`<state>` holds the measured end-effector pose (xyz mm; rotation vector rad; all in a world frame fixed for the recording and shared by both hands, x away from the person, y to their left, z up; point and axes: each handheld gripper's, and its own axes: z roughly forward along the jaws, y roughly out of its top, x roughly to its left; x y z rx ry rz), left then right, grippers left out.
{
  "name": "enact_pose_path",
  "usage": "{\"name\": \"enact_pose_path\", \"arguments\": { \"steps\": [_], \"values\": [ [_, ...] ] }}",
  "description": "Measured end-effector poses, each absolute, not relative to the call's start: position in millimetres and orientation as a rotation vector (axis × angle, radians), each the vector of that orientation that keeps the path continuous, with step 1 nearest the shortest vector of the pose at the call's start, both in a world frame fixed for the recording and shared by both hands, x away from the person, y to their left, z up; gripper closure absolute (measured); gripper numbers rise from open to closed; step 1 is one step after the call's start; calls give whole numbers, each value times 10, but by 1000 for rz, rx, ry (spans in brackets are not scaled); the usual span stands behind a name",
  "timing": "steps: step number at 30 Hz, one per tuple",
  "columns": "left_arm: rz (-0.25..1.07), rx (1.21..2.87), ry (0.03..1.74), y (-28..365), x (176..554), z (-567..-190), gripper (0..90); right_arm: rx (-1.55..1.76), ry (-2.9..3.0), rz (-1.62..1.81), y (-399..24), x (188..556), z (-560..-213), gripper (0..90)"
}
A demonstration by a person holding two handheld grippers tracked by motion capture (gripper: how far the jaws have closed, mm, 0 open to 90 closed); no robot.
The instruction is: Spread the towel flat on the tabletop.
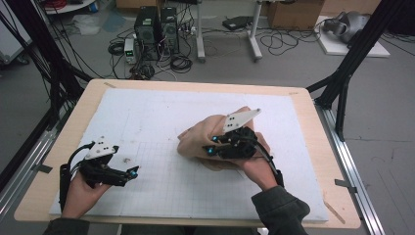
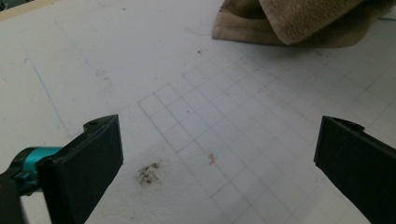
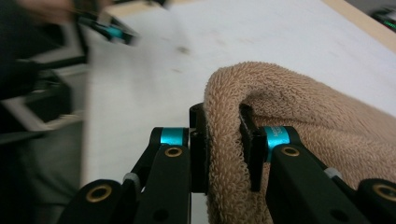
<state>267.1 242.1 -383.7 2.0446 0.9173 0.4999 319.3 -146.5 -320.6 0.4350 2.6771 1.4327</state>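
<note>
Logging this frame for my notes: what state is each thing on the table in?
Towel: bunched up on the white mat, a fold pinched and lifted by the right tool.
Right tool: shut on the towel.
Left tool: open, holding nothing, over the mat.
White mat: flat, with a dark smudge.

Tan terry towel (image 1: 205,139), bunched mid-mat, a fold pinched upright

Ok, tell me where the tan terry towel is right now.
The tan terry towel lies right of centre on the white grid mat in the high view, a fold pinched in the right gripper.
</note>
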Motion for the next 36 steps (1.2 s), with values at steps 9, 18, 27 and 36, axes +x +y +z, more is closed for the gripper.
{"name": "enact_pose_path", "arguments": {
  "steps": [9,18,27,36],
  "values": [
    [479,2057,880,2231,2727,-3839,17,366,2812,1336,-1383,2923,-3511,758],
    [387,2081,818,1836,2956,-3920,72,539,2762,1469,-1772,2875,-3642,385],
    [347,2096,717,1487,3141,-3869,214,712,2629,1228,-2189,3091,-3727,386],
    [196,2259,642,1051,3395,-4174,421,774,2665,1127,-2255,3196,-4132,481]
  ]
}}
